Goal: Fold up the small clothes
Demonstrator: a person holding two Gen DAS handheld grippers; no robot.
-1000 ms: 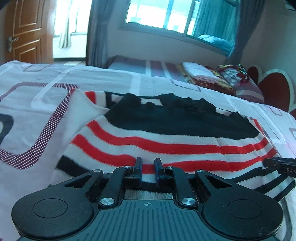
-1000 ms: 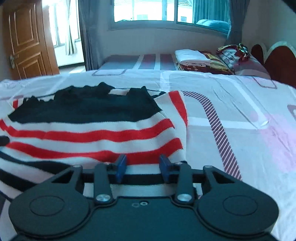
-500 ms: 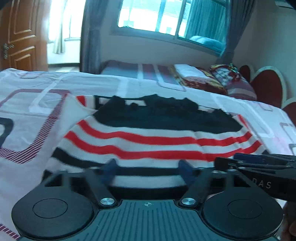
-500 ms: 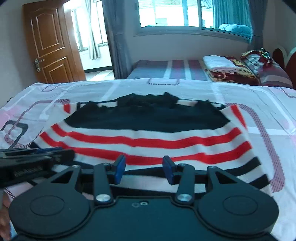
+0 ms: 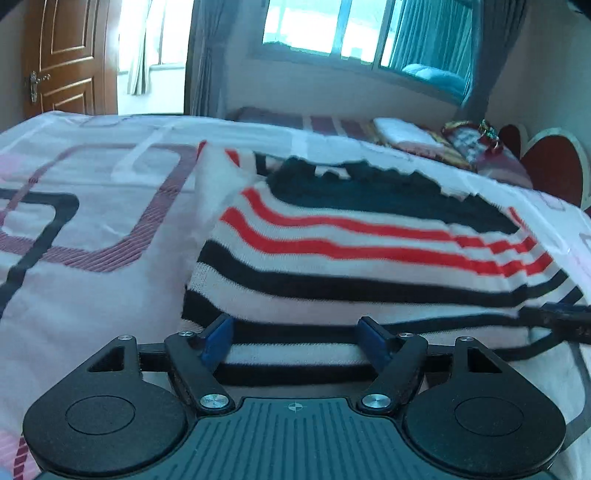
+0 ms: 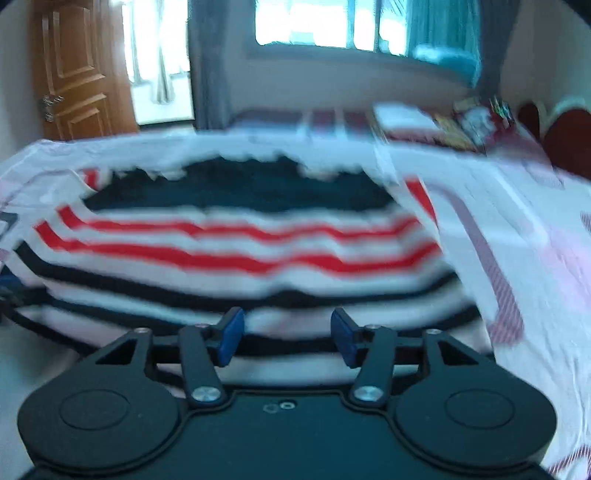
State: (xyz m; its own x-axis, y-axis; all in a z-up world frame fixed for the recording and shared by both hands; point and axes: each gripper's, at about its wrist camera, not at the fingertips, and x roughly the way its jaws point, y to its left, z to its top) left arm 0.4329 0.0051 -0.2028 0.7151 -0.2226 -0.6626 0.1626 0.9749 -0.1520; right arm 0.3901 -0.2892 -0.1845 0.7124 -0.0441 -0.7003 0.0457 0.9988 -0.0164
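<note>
**One striped sweater flat on the bed, two grippers loose above its hem**

Nearest, the left gripper (image 5: 295, 341) had just spread its jaws wide, pinching nothing; the right gripper (image 6: 287, 339) had just been opening too, its jaws parted with the hem below and no cloth pressed between them. One sweater (image 5: 362, 254) lay flat on the bed (image 5: 92, 229), with black bands, two red stripes, then a dark top part. The sheet showed maroon and black outlined shapes. Beyond stood a second bed (image 5: 332, 123) with one folded pile (image 5: 402, 131), one wooden door (image 5: 62, 55), one window (image 5: 365, 33) and curtains, blurred in the right view.
</note>
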